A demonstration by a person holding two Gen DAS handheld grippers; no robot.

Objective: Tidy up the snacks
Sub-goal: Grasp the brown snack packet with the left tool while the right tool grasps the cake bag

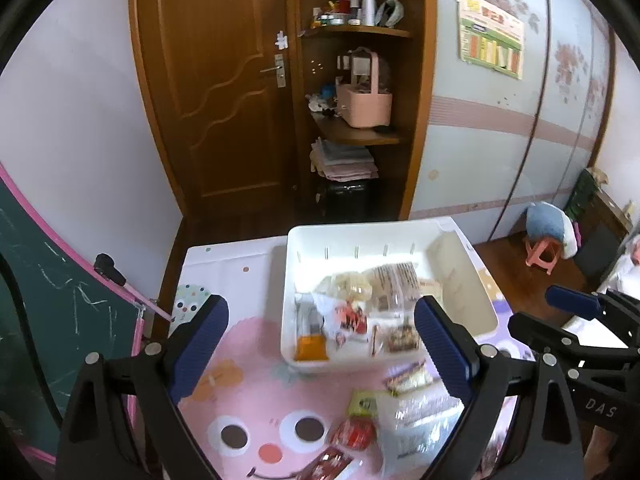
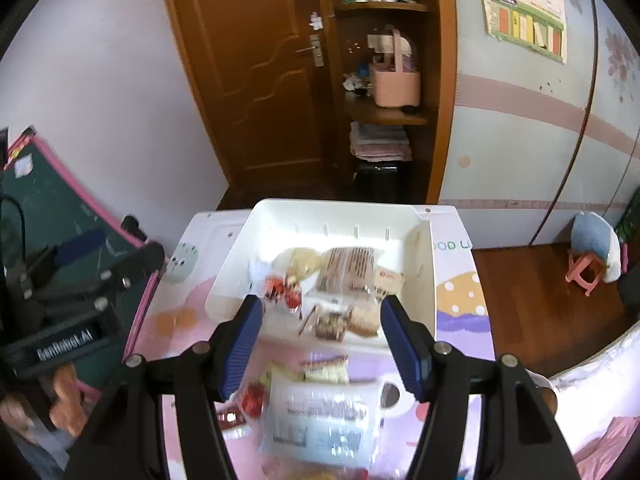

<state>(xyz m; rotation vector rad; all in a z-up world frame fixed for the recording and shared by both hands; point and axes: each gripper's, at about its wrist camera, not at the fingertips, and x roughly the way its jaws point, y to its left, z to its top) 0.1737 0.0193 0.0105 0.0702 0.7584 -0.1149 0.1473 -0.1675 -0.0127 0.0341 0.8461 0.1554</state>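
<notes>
White plastic bin (image 1: 384,236) is sitting on the pink cartoon-face table mat (image 1: 248,360) w/ lots of snack packs inside. More snacks are lying on the mat just in front of it, incl. a big clear crinkly bag (image 2: 320,420) & a small red pack (image 1: 354,432). Left gripper (image 1: 322,352) & right gripper (image 2: 322,348) are both hanging above the mat, fingers spread wide, holding nothing.

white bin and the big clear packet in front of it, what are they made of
White bin: looks like rigid moulded plastic, smooth and slightly glossy, with slots in its back wall. Big clear packet: seemingly thin plastic film, see-through and shiny with glare, though blur hides detail.
</notes>
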